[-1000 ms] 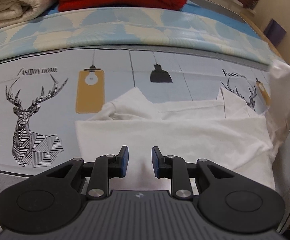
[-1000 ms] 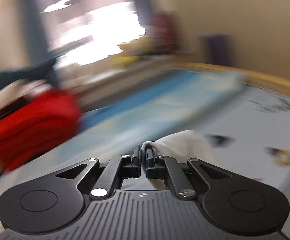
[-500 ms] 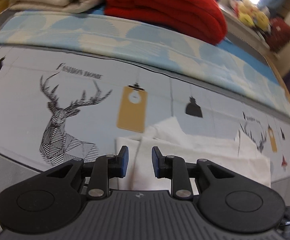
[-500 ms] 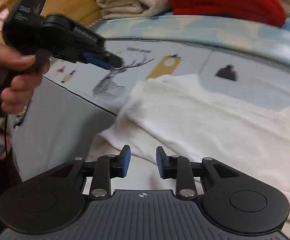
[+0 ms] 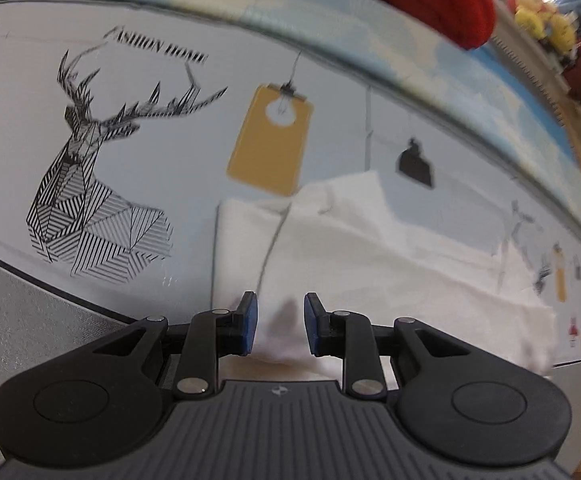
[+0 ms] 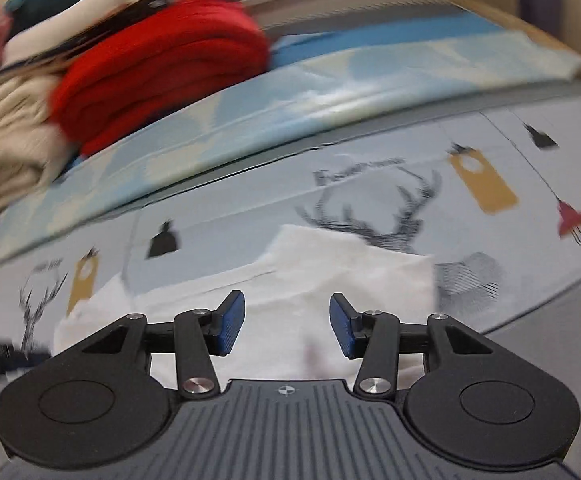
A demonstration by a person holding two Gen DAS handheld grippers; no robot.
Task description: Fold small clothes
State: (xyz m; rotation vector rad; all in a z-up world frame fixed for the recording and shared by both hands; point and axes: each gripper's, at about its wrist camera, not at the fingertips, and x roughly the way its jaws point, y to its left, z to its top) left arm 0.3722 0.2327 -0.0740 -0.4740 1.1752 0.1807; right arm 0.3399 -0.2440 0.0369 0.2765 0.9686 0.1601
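Your left gripper (image 5: pixel 277 322) hovers low over the near left end of the white garment (image 5: pixel 370 264), its blue pads a narrow gap apart with nothing between them. Your right gripper (image 6: pixel 287 326) hangs over the same white garment (image 6: pixel 330 280), jaws spread wide and empty. The cloth lies partly folded on the deer-print sheet (image 5: pixel 130 152), near its front edge. Behind it, a folded red blanket (image 6: pixel 158 64) sits beside a cream blanket (image 6: pixel 6 140); the right view is blurred.
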